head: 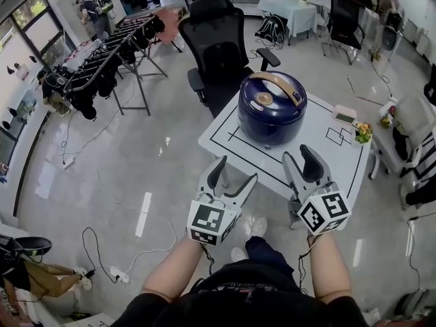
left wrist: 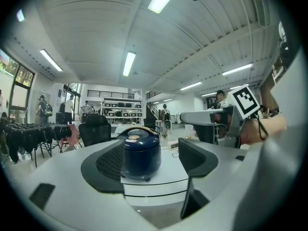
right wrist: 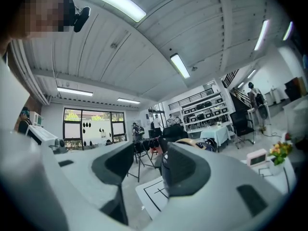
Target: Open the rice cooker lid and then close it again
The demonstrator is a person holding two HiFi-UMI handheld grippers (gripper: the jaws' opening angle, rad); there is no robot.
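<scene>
A dark blue rice cooker (head: 272, 108) with a tan carrying handle stands with its lid down on the white table (head: 225, 136). Both grippers hang short of the table's near edge, apart from the cooker. My left gripper (head: 236, 172) is open, nothing between its fingers; in the left gripper view the rice cooker (left wrist: 140, 151) shows ahead between the open jaws. My right gripper (head: 300, 154) is open too and holds nothing. In the right gripper view the rice cooker (right wrist: 164, 160) is mostly hidden behind the right finger (right wrist: 185, 170).
A black office chair (head: 223, 46) stands behind the table. A small pink-and-white device (head: 344, 114) and a little flower pot (head: 362, 132) sit at the table's right side. A clothes rack (head: 112, 63) is far left. Cables and a power strip (head: 117, 274) lie on the floor.
</scene>
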